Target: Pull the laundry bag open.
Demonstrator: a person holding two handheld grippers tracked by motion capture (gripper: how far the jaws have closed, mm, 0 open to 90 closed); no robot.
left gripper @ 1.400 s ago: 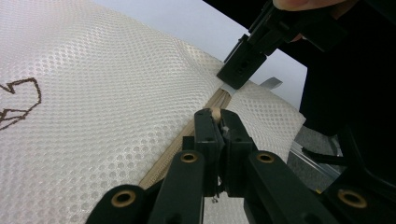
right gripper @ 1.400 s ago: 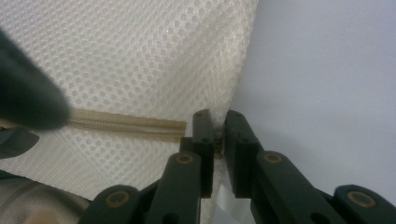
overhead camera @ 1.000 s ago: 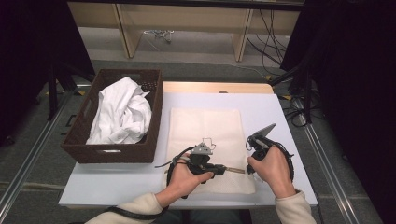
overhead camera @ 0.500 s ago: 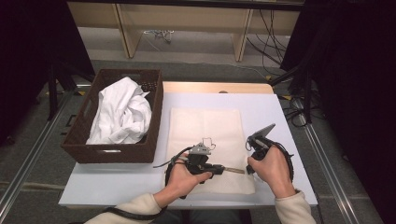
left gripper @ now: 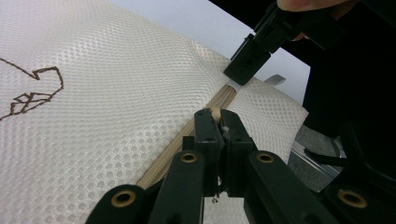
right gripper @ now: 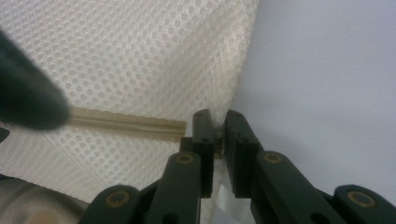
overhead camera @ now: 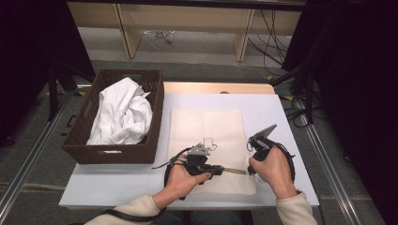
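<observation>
- Nearest the camera, a person's two hands work the near edge of a cream mesh laundry bag (overhead camera: 206,136) lying flat on a white counter (overhead camera: 281,117). The left gripper (overhead camera: 224,170) lies level, pointing right along that edge.
- In the left gripper view, its black jaws are closed on the bag's tan zipper (left gripper: 201,123), apparently pinching the slider or pull; exactly which part cannot be told.
- The zipper's long axis runs along the bag's near edge, from the left jaws toward the right gripper (overhead camera: 255,143) at the bag's near right corner. Any coming pull, by this reading, would travel along that line.
- In the right gripper view, its jaws are nearly shut on the bag's corner fabric, just past the end of the zipper (right gripper: 126,123), likely anchoring it.
- The left gripper sits on the zipper itself; the right holds the end stop side, the two near each other.
- The bag is honeycomb-holed netting, soft and limp, with a brown line-drawn emblem (overhead camera: 210,142) stitched mid-panel; the zipper tape is woven and smooth.
- Farther left stands a dark woven basket (overhead camera: 117,152) holding crumpled white cloth (overhead camera: 123,112), apart from the bag.
- Beyond the counter, a wooden frame (overhead camera: 244,37) and loose cables (overhead camera: 162,33) lie on the floor.
</observation>
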